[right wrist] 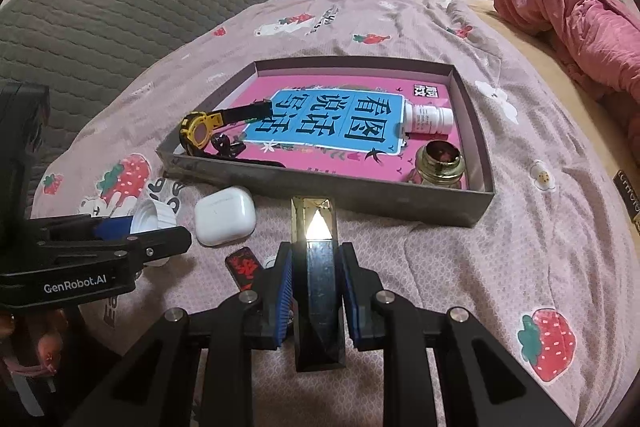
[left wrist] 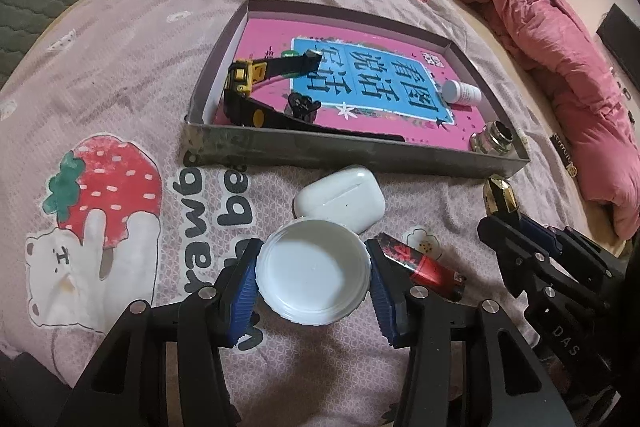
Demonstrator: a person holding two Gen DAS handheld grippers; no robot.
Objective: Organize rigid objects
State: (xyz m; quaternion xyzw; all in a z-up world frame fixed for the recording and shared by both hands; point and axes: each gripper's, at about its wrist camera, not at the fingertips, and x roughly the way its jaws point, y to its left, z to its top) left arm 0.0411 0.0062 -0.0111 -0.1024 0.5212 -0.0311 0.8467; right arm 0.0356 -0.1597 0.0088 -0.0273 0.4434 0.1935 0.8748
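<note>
In the left wrist view my left gripper [left wrist: 312, 267] is shut on a round white lid [left wrist: 314, 275], its blue pads pressing both sides of the rim. Just beyond lie a white earbud case [left wrist: 340, 199] and a red-and-black lighter [left wrist: 420, 263] on the bedsheet. My right gripper [right wrist: 315, 255] is shut on a dark faceted bar with a gold tip [right wrist: 316, 267], pointing at the grey box [right wrist: 320, 187]. That box holds a pink book, a black-and-yellow watch [right wrist: 200, 133], a white pill bottle [right wrist: 428, 119] and a glass jar [right wrist: 438, 163]. The right gripper [left wrist: 504, 219] also shows at the right of the left wrist view.
Everything rests on a pink strawberry-print sheet [left wrist: 120, 107]. A bunched pink quilt [left wrist: 560, 47] lies to the right, and a grey quilted headboard [right wrist: 100, 7] rises at the left. A person's hand [right wrist: 44, 339] holds the left gripper's handle.
</note>
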